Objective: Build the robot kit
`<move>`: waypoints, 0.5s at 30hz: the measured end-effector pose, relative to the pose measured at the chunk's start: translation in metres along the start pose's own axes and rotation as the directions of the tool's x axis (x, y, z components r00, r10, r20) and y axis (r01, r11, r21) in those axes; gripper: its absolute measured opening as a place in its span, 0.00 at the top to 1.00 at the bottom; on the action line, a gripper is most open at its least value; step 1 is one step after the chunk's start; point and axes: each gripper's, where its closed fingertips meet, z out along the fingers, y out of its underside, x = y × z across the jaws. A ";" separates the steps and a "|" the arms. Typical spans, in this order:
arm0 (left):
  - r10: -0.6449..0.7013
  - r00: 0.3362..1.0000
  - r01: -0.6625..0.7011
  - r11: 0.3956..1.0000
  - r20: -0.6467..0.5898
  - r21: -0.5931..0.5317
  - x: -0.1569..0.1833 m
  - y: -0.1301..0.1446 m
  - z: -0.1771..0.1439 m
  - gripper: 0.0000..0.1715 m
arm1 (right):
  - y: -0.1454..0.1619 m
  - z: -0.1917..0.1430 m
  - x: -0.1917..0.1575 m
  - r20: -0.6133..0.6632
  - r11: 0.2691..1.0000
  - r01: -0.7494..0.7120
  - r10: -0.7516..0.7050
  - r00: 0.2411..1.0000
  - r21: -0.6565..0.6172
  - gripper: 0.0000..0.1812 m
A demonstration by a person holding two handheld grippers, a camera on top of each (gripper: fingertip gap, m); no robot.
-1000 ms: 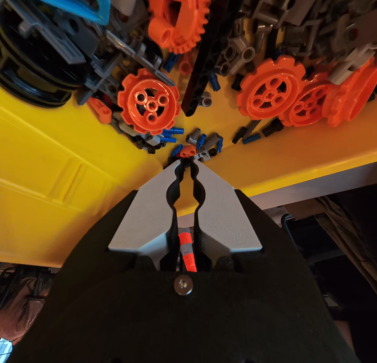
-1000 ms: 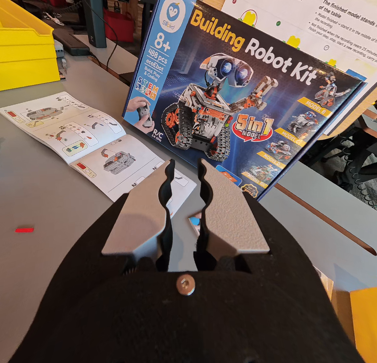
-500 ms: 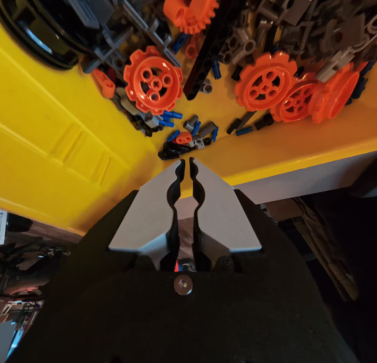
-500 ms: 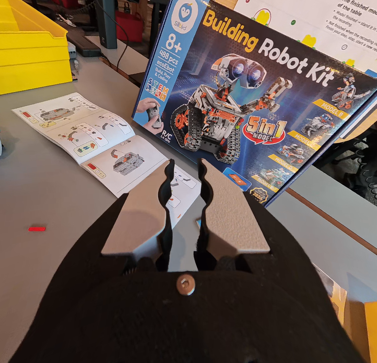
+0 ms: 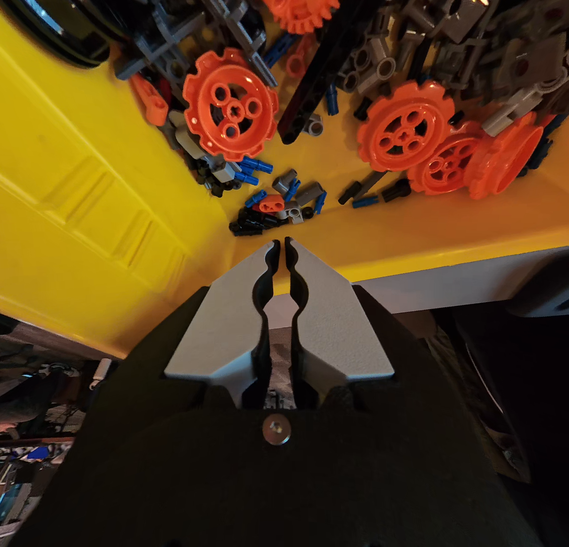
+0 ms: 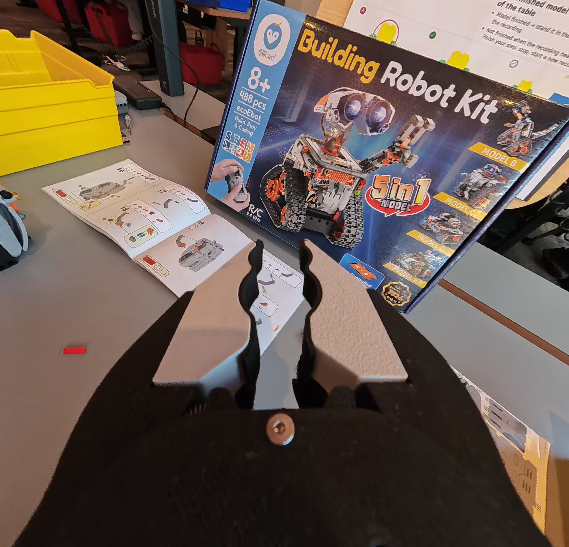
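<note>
left tool (image 5: 282,243) nearly closed, empty, above yellow bin (image 5: 92,224); right tool (image 6: 280,246) parted, empty, over booklet (image 6: 147,221)

booklet (image 6: 147,221) lies open on table (image 6: 77,301) (box (image 6: 378,163) standing behind).

The black tire (image 5: 55,24) at upper left and the poster (image 6: 462,18) at upper right run off frame.
</note>
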 end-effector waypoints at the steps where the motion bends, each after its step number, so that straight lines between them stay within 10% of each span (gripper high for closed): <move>1: -0.011 1.000 0.011 1.000 -0.006 0.002 0.000 0.000 0.000 0.99 | -0.001 0.000 0.000 0.002 1.000 -0.003 0.003 1.000 0.003 0.87; 15: -0.087 0.996 0.087 0.996 -0.036 0.012 -0.003 0.000 0.001 0.97 | -0.006 -0.003 -0.004 0.021 1.000 -0.017 0.016 1.000 0.026 0.87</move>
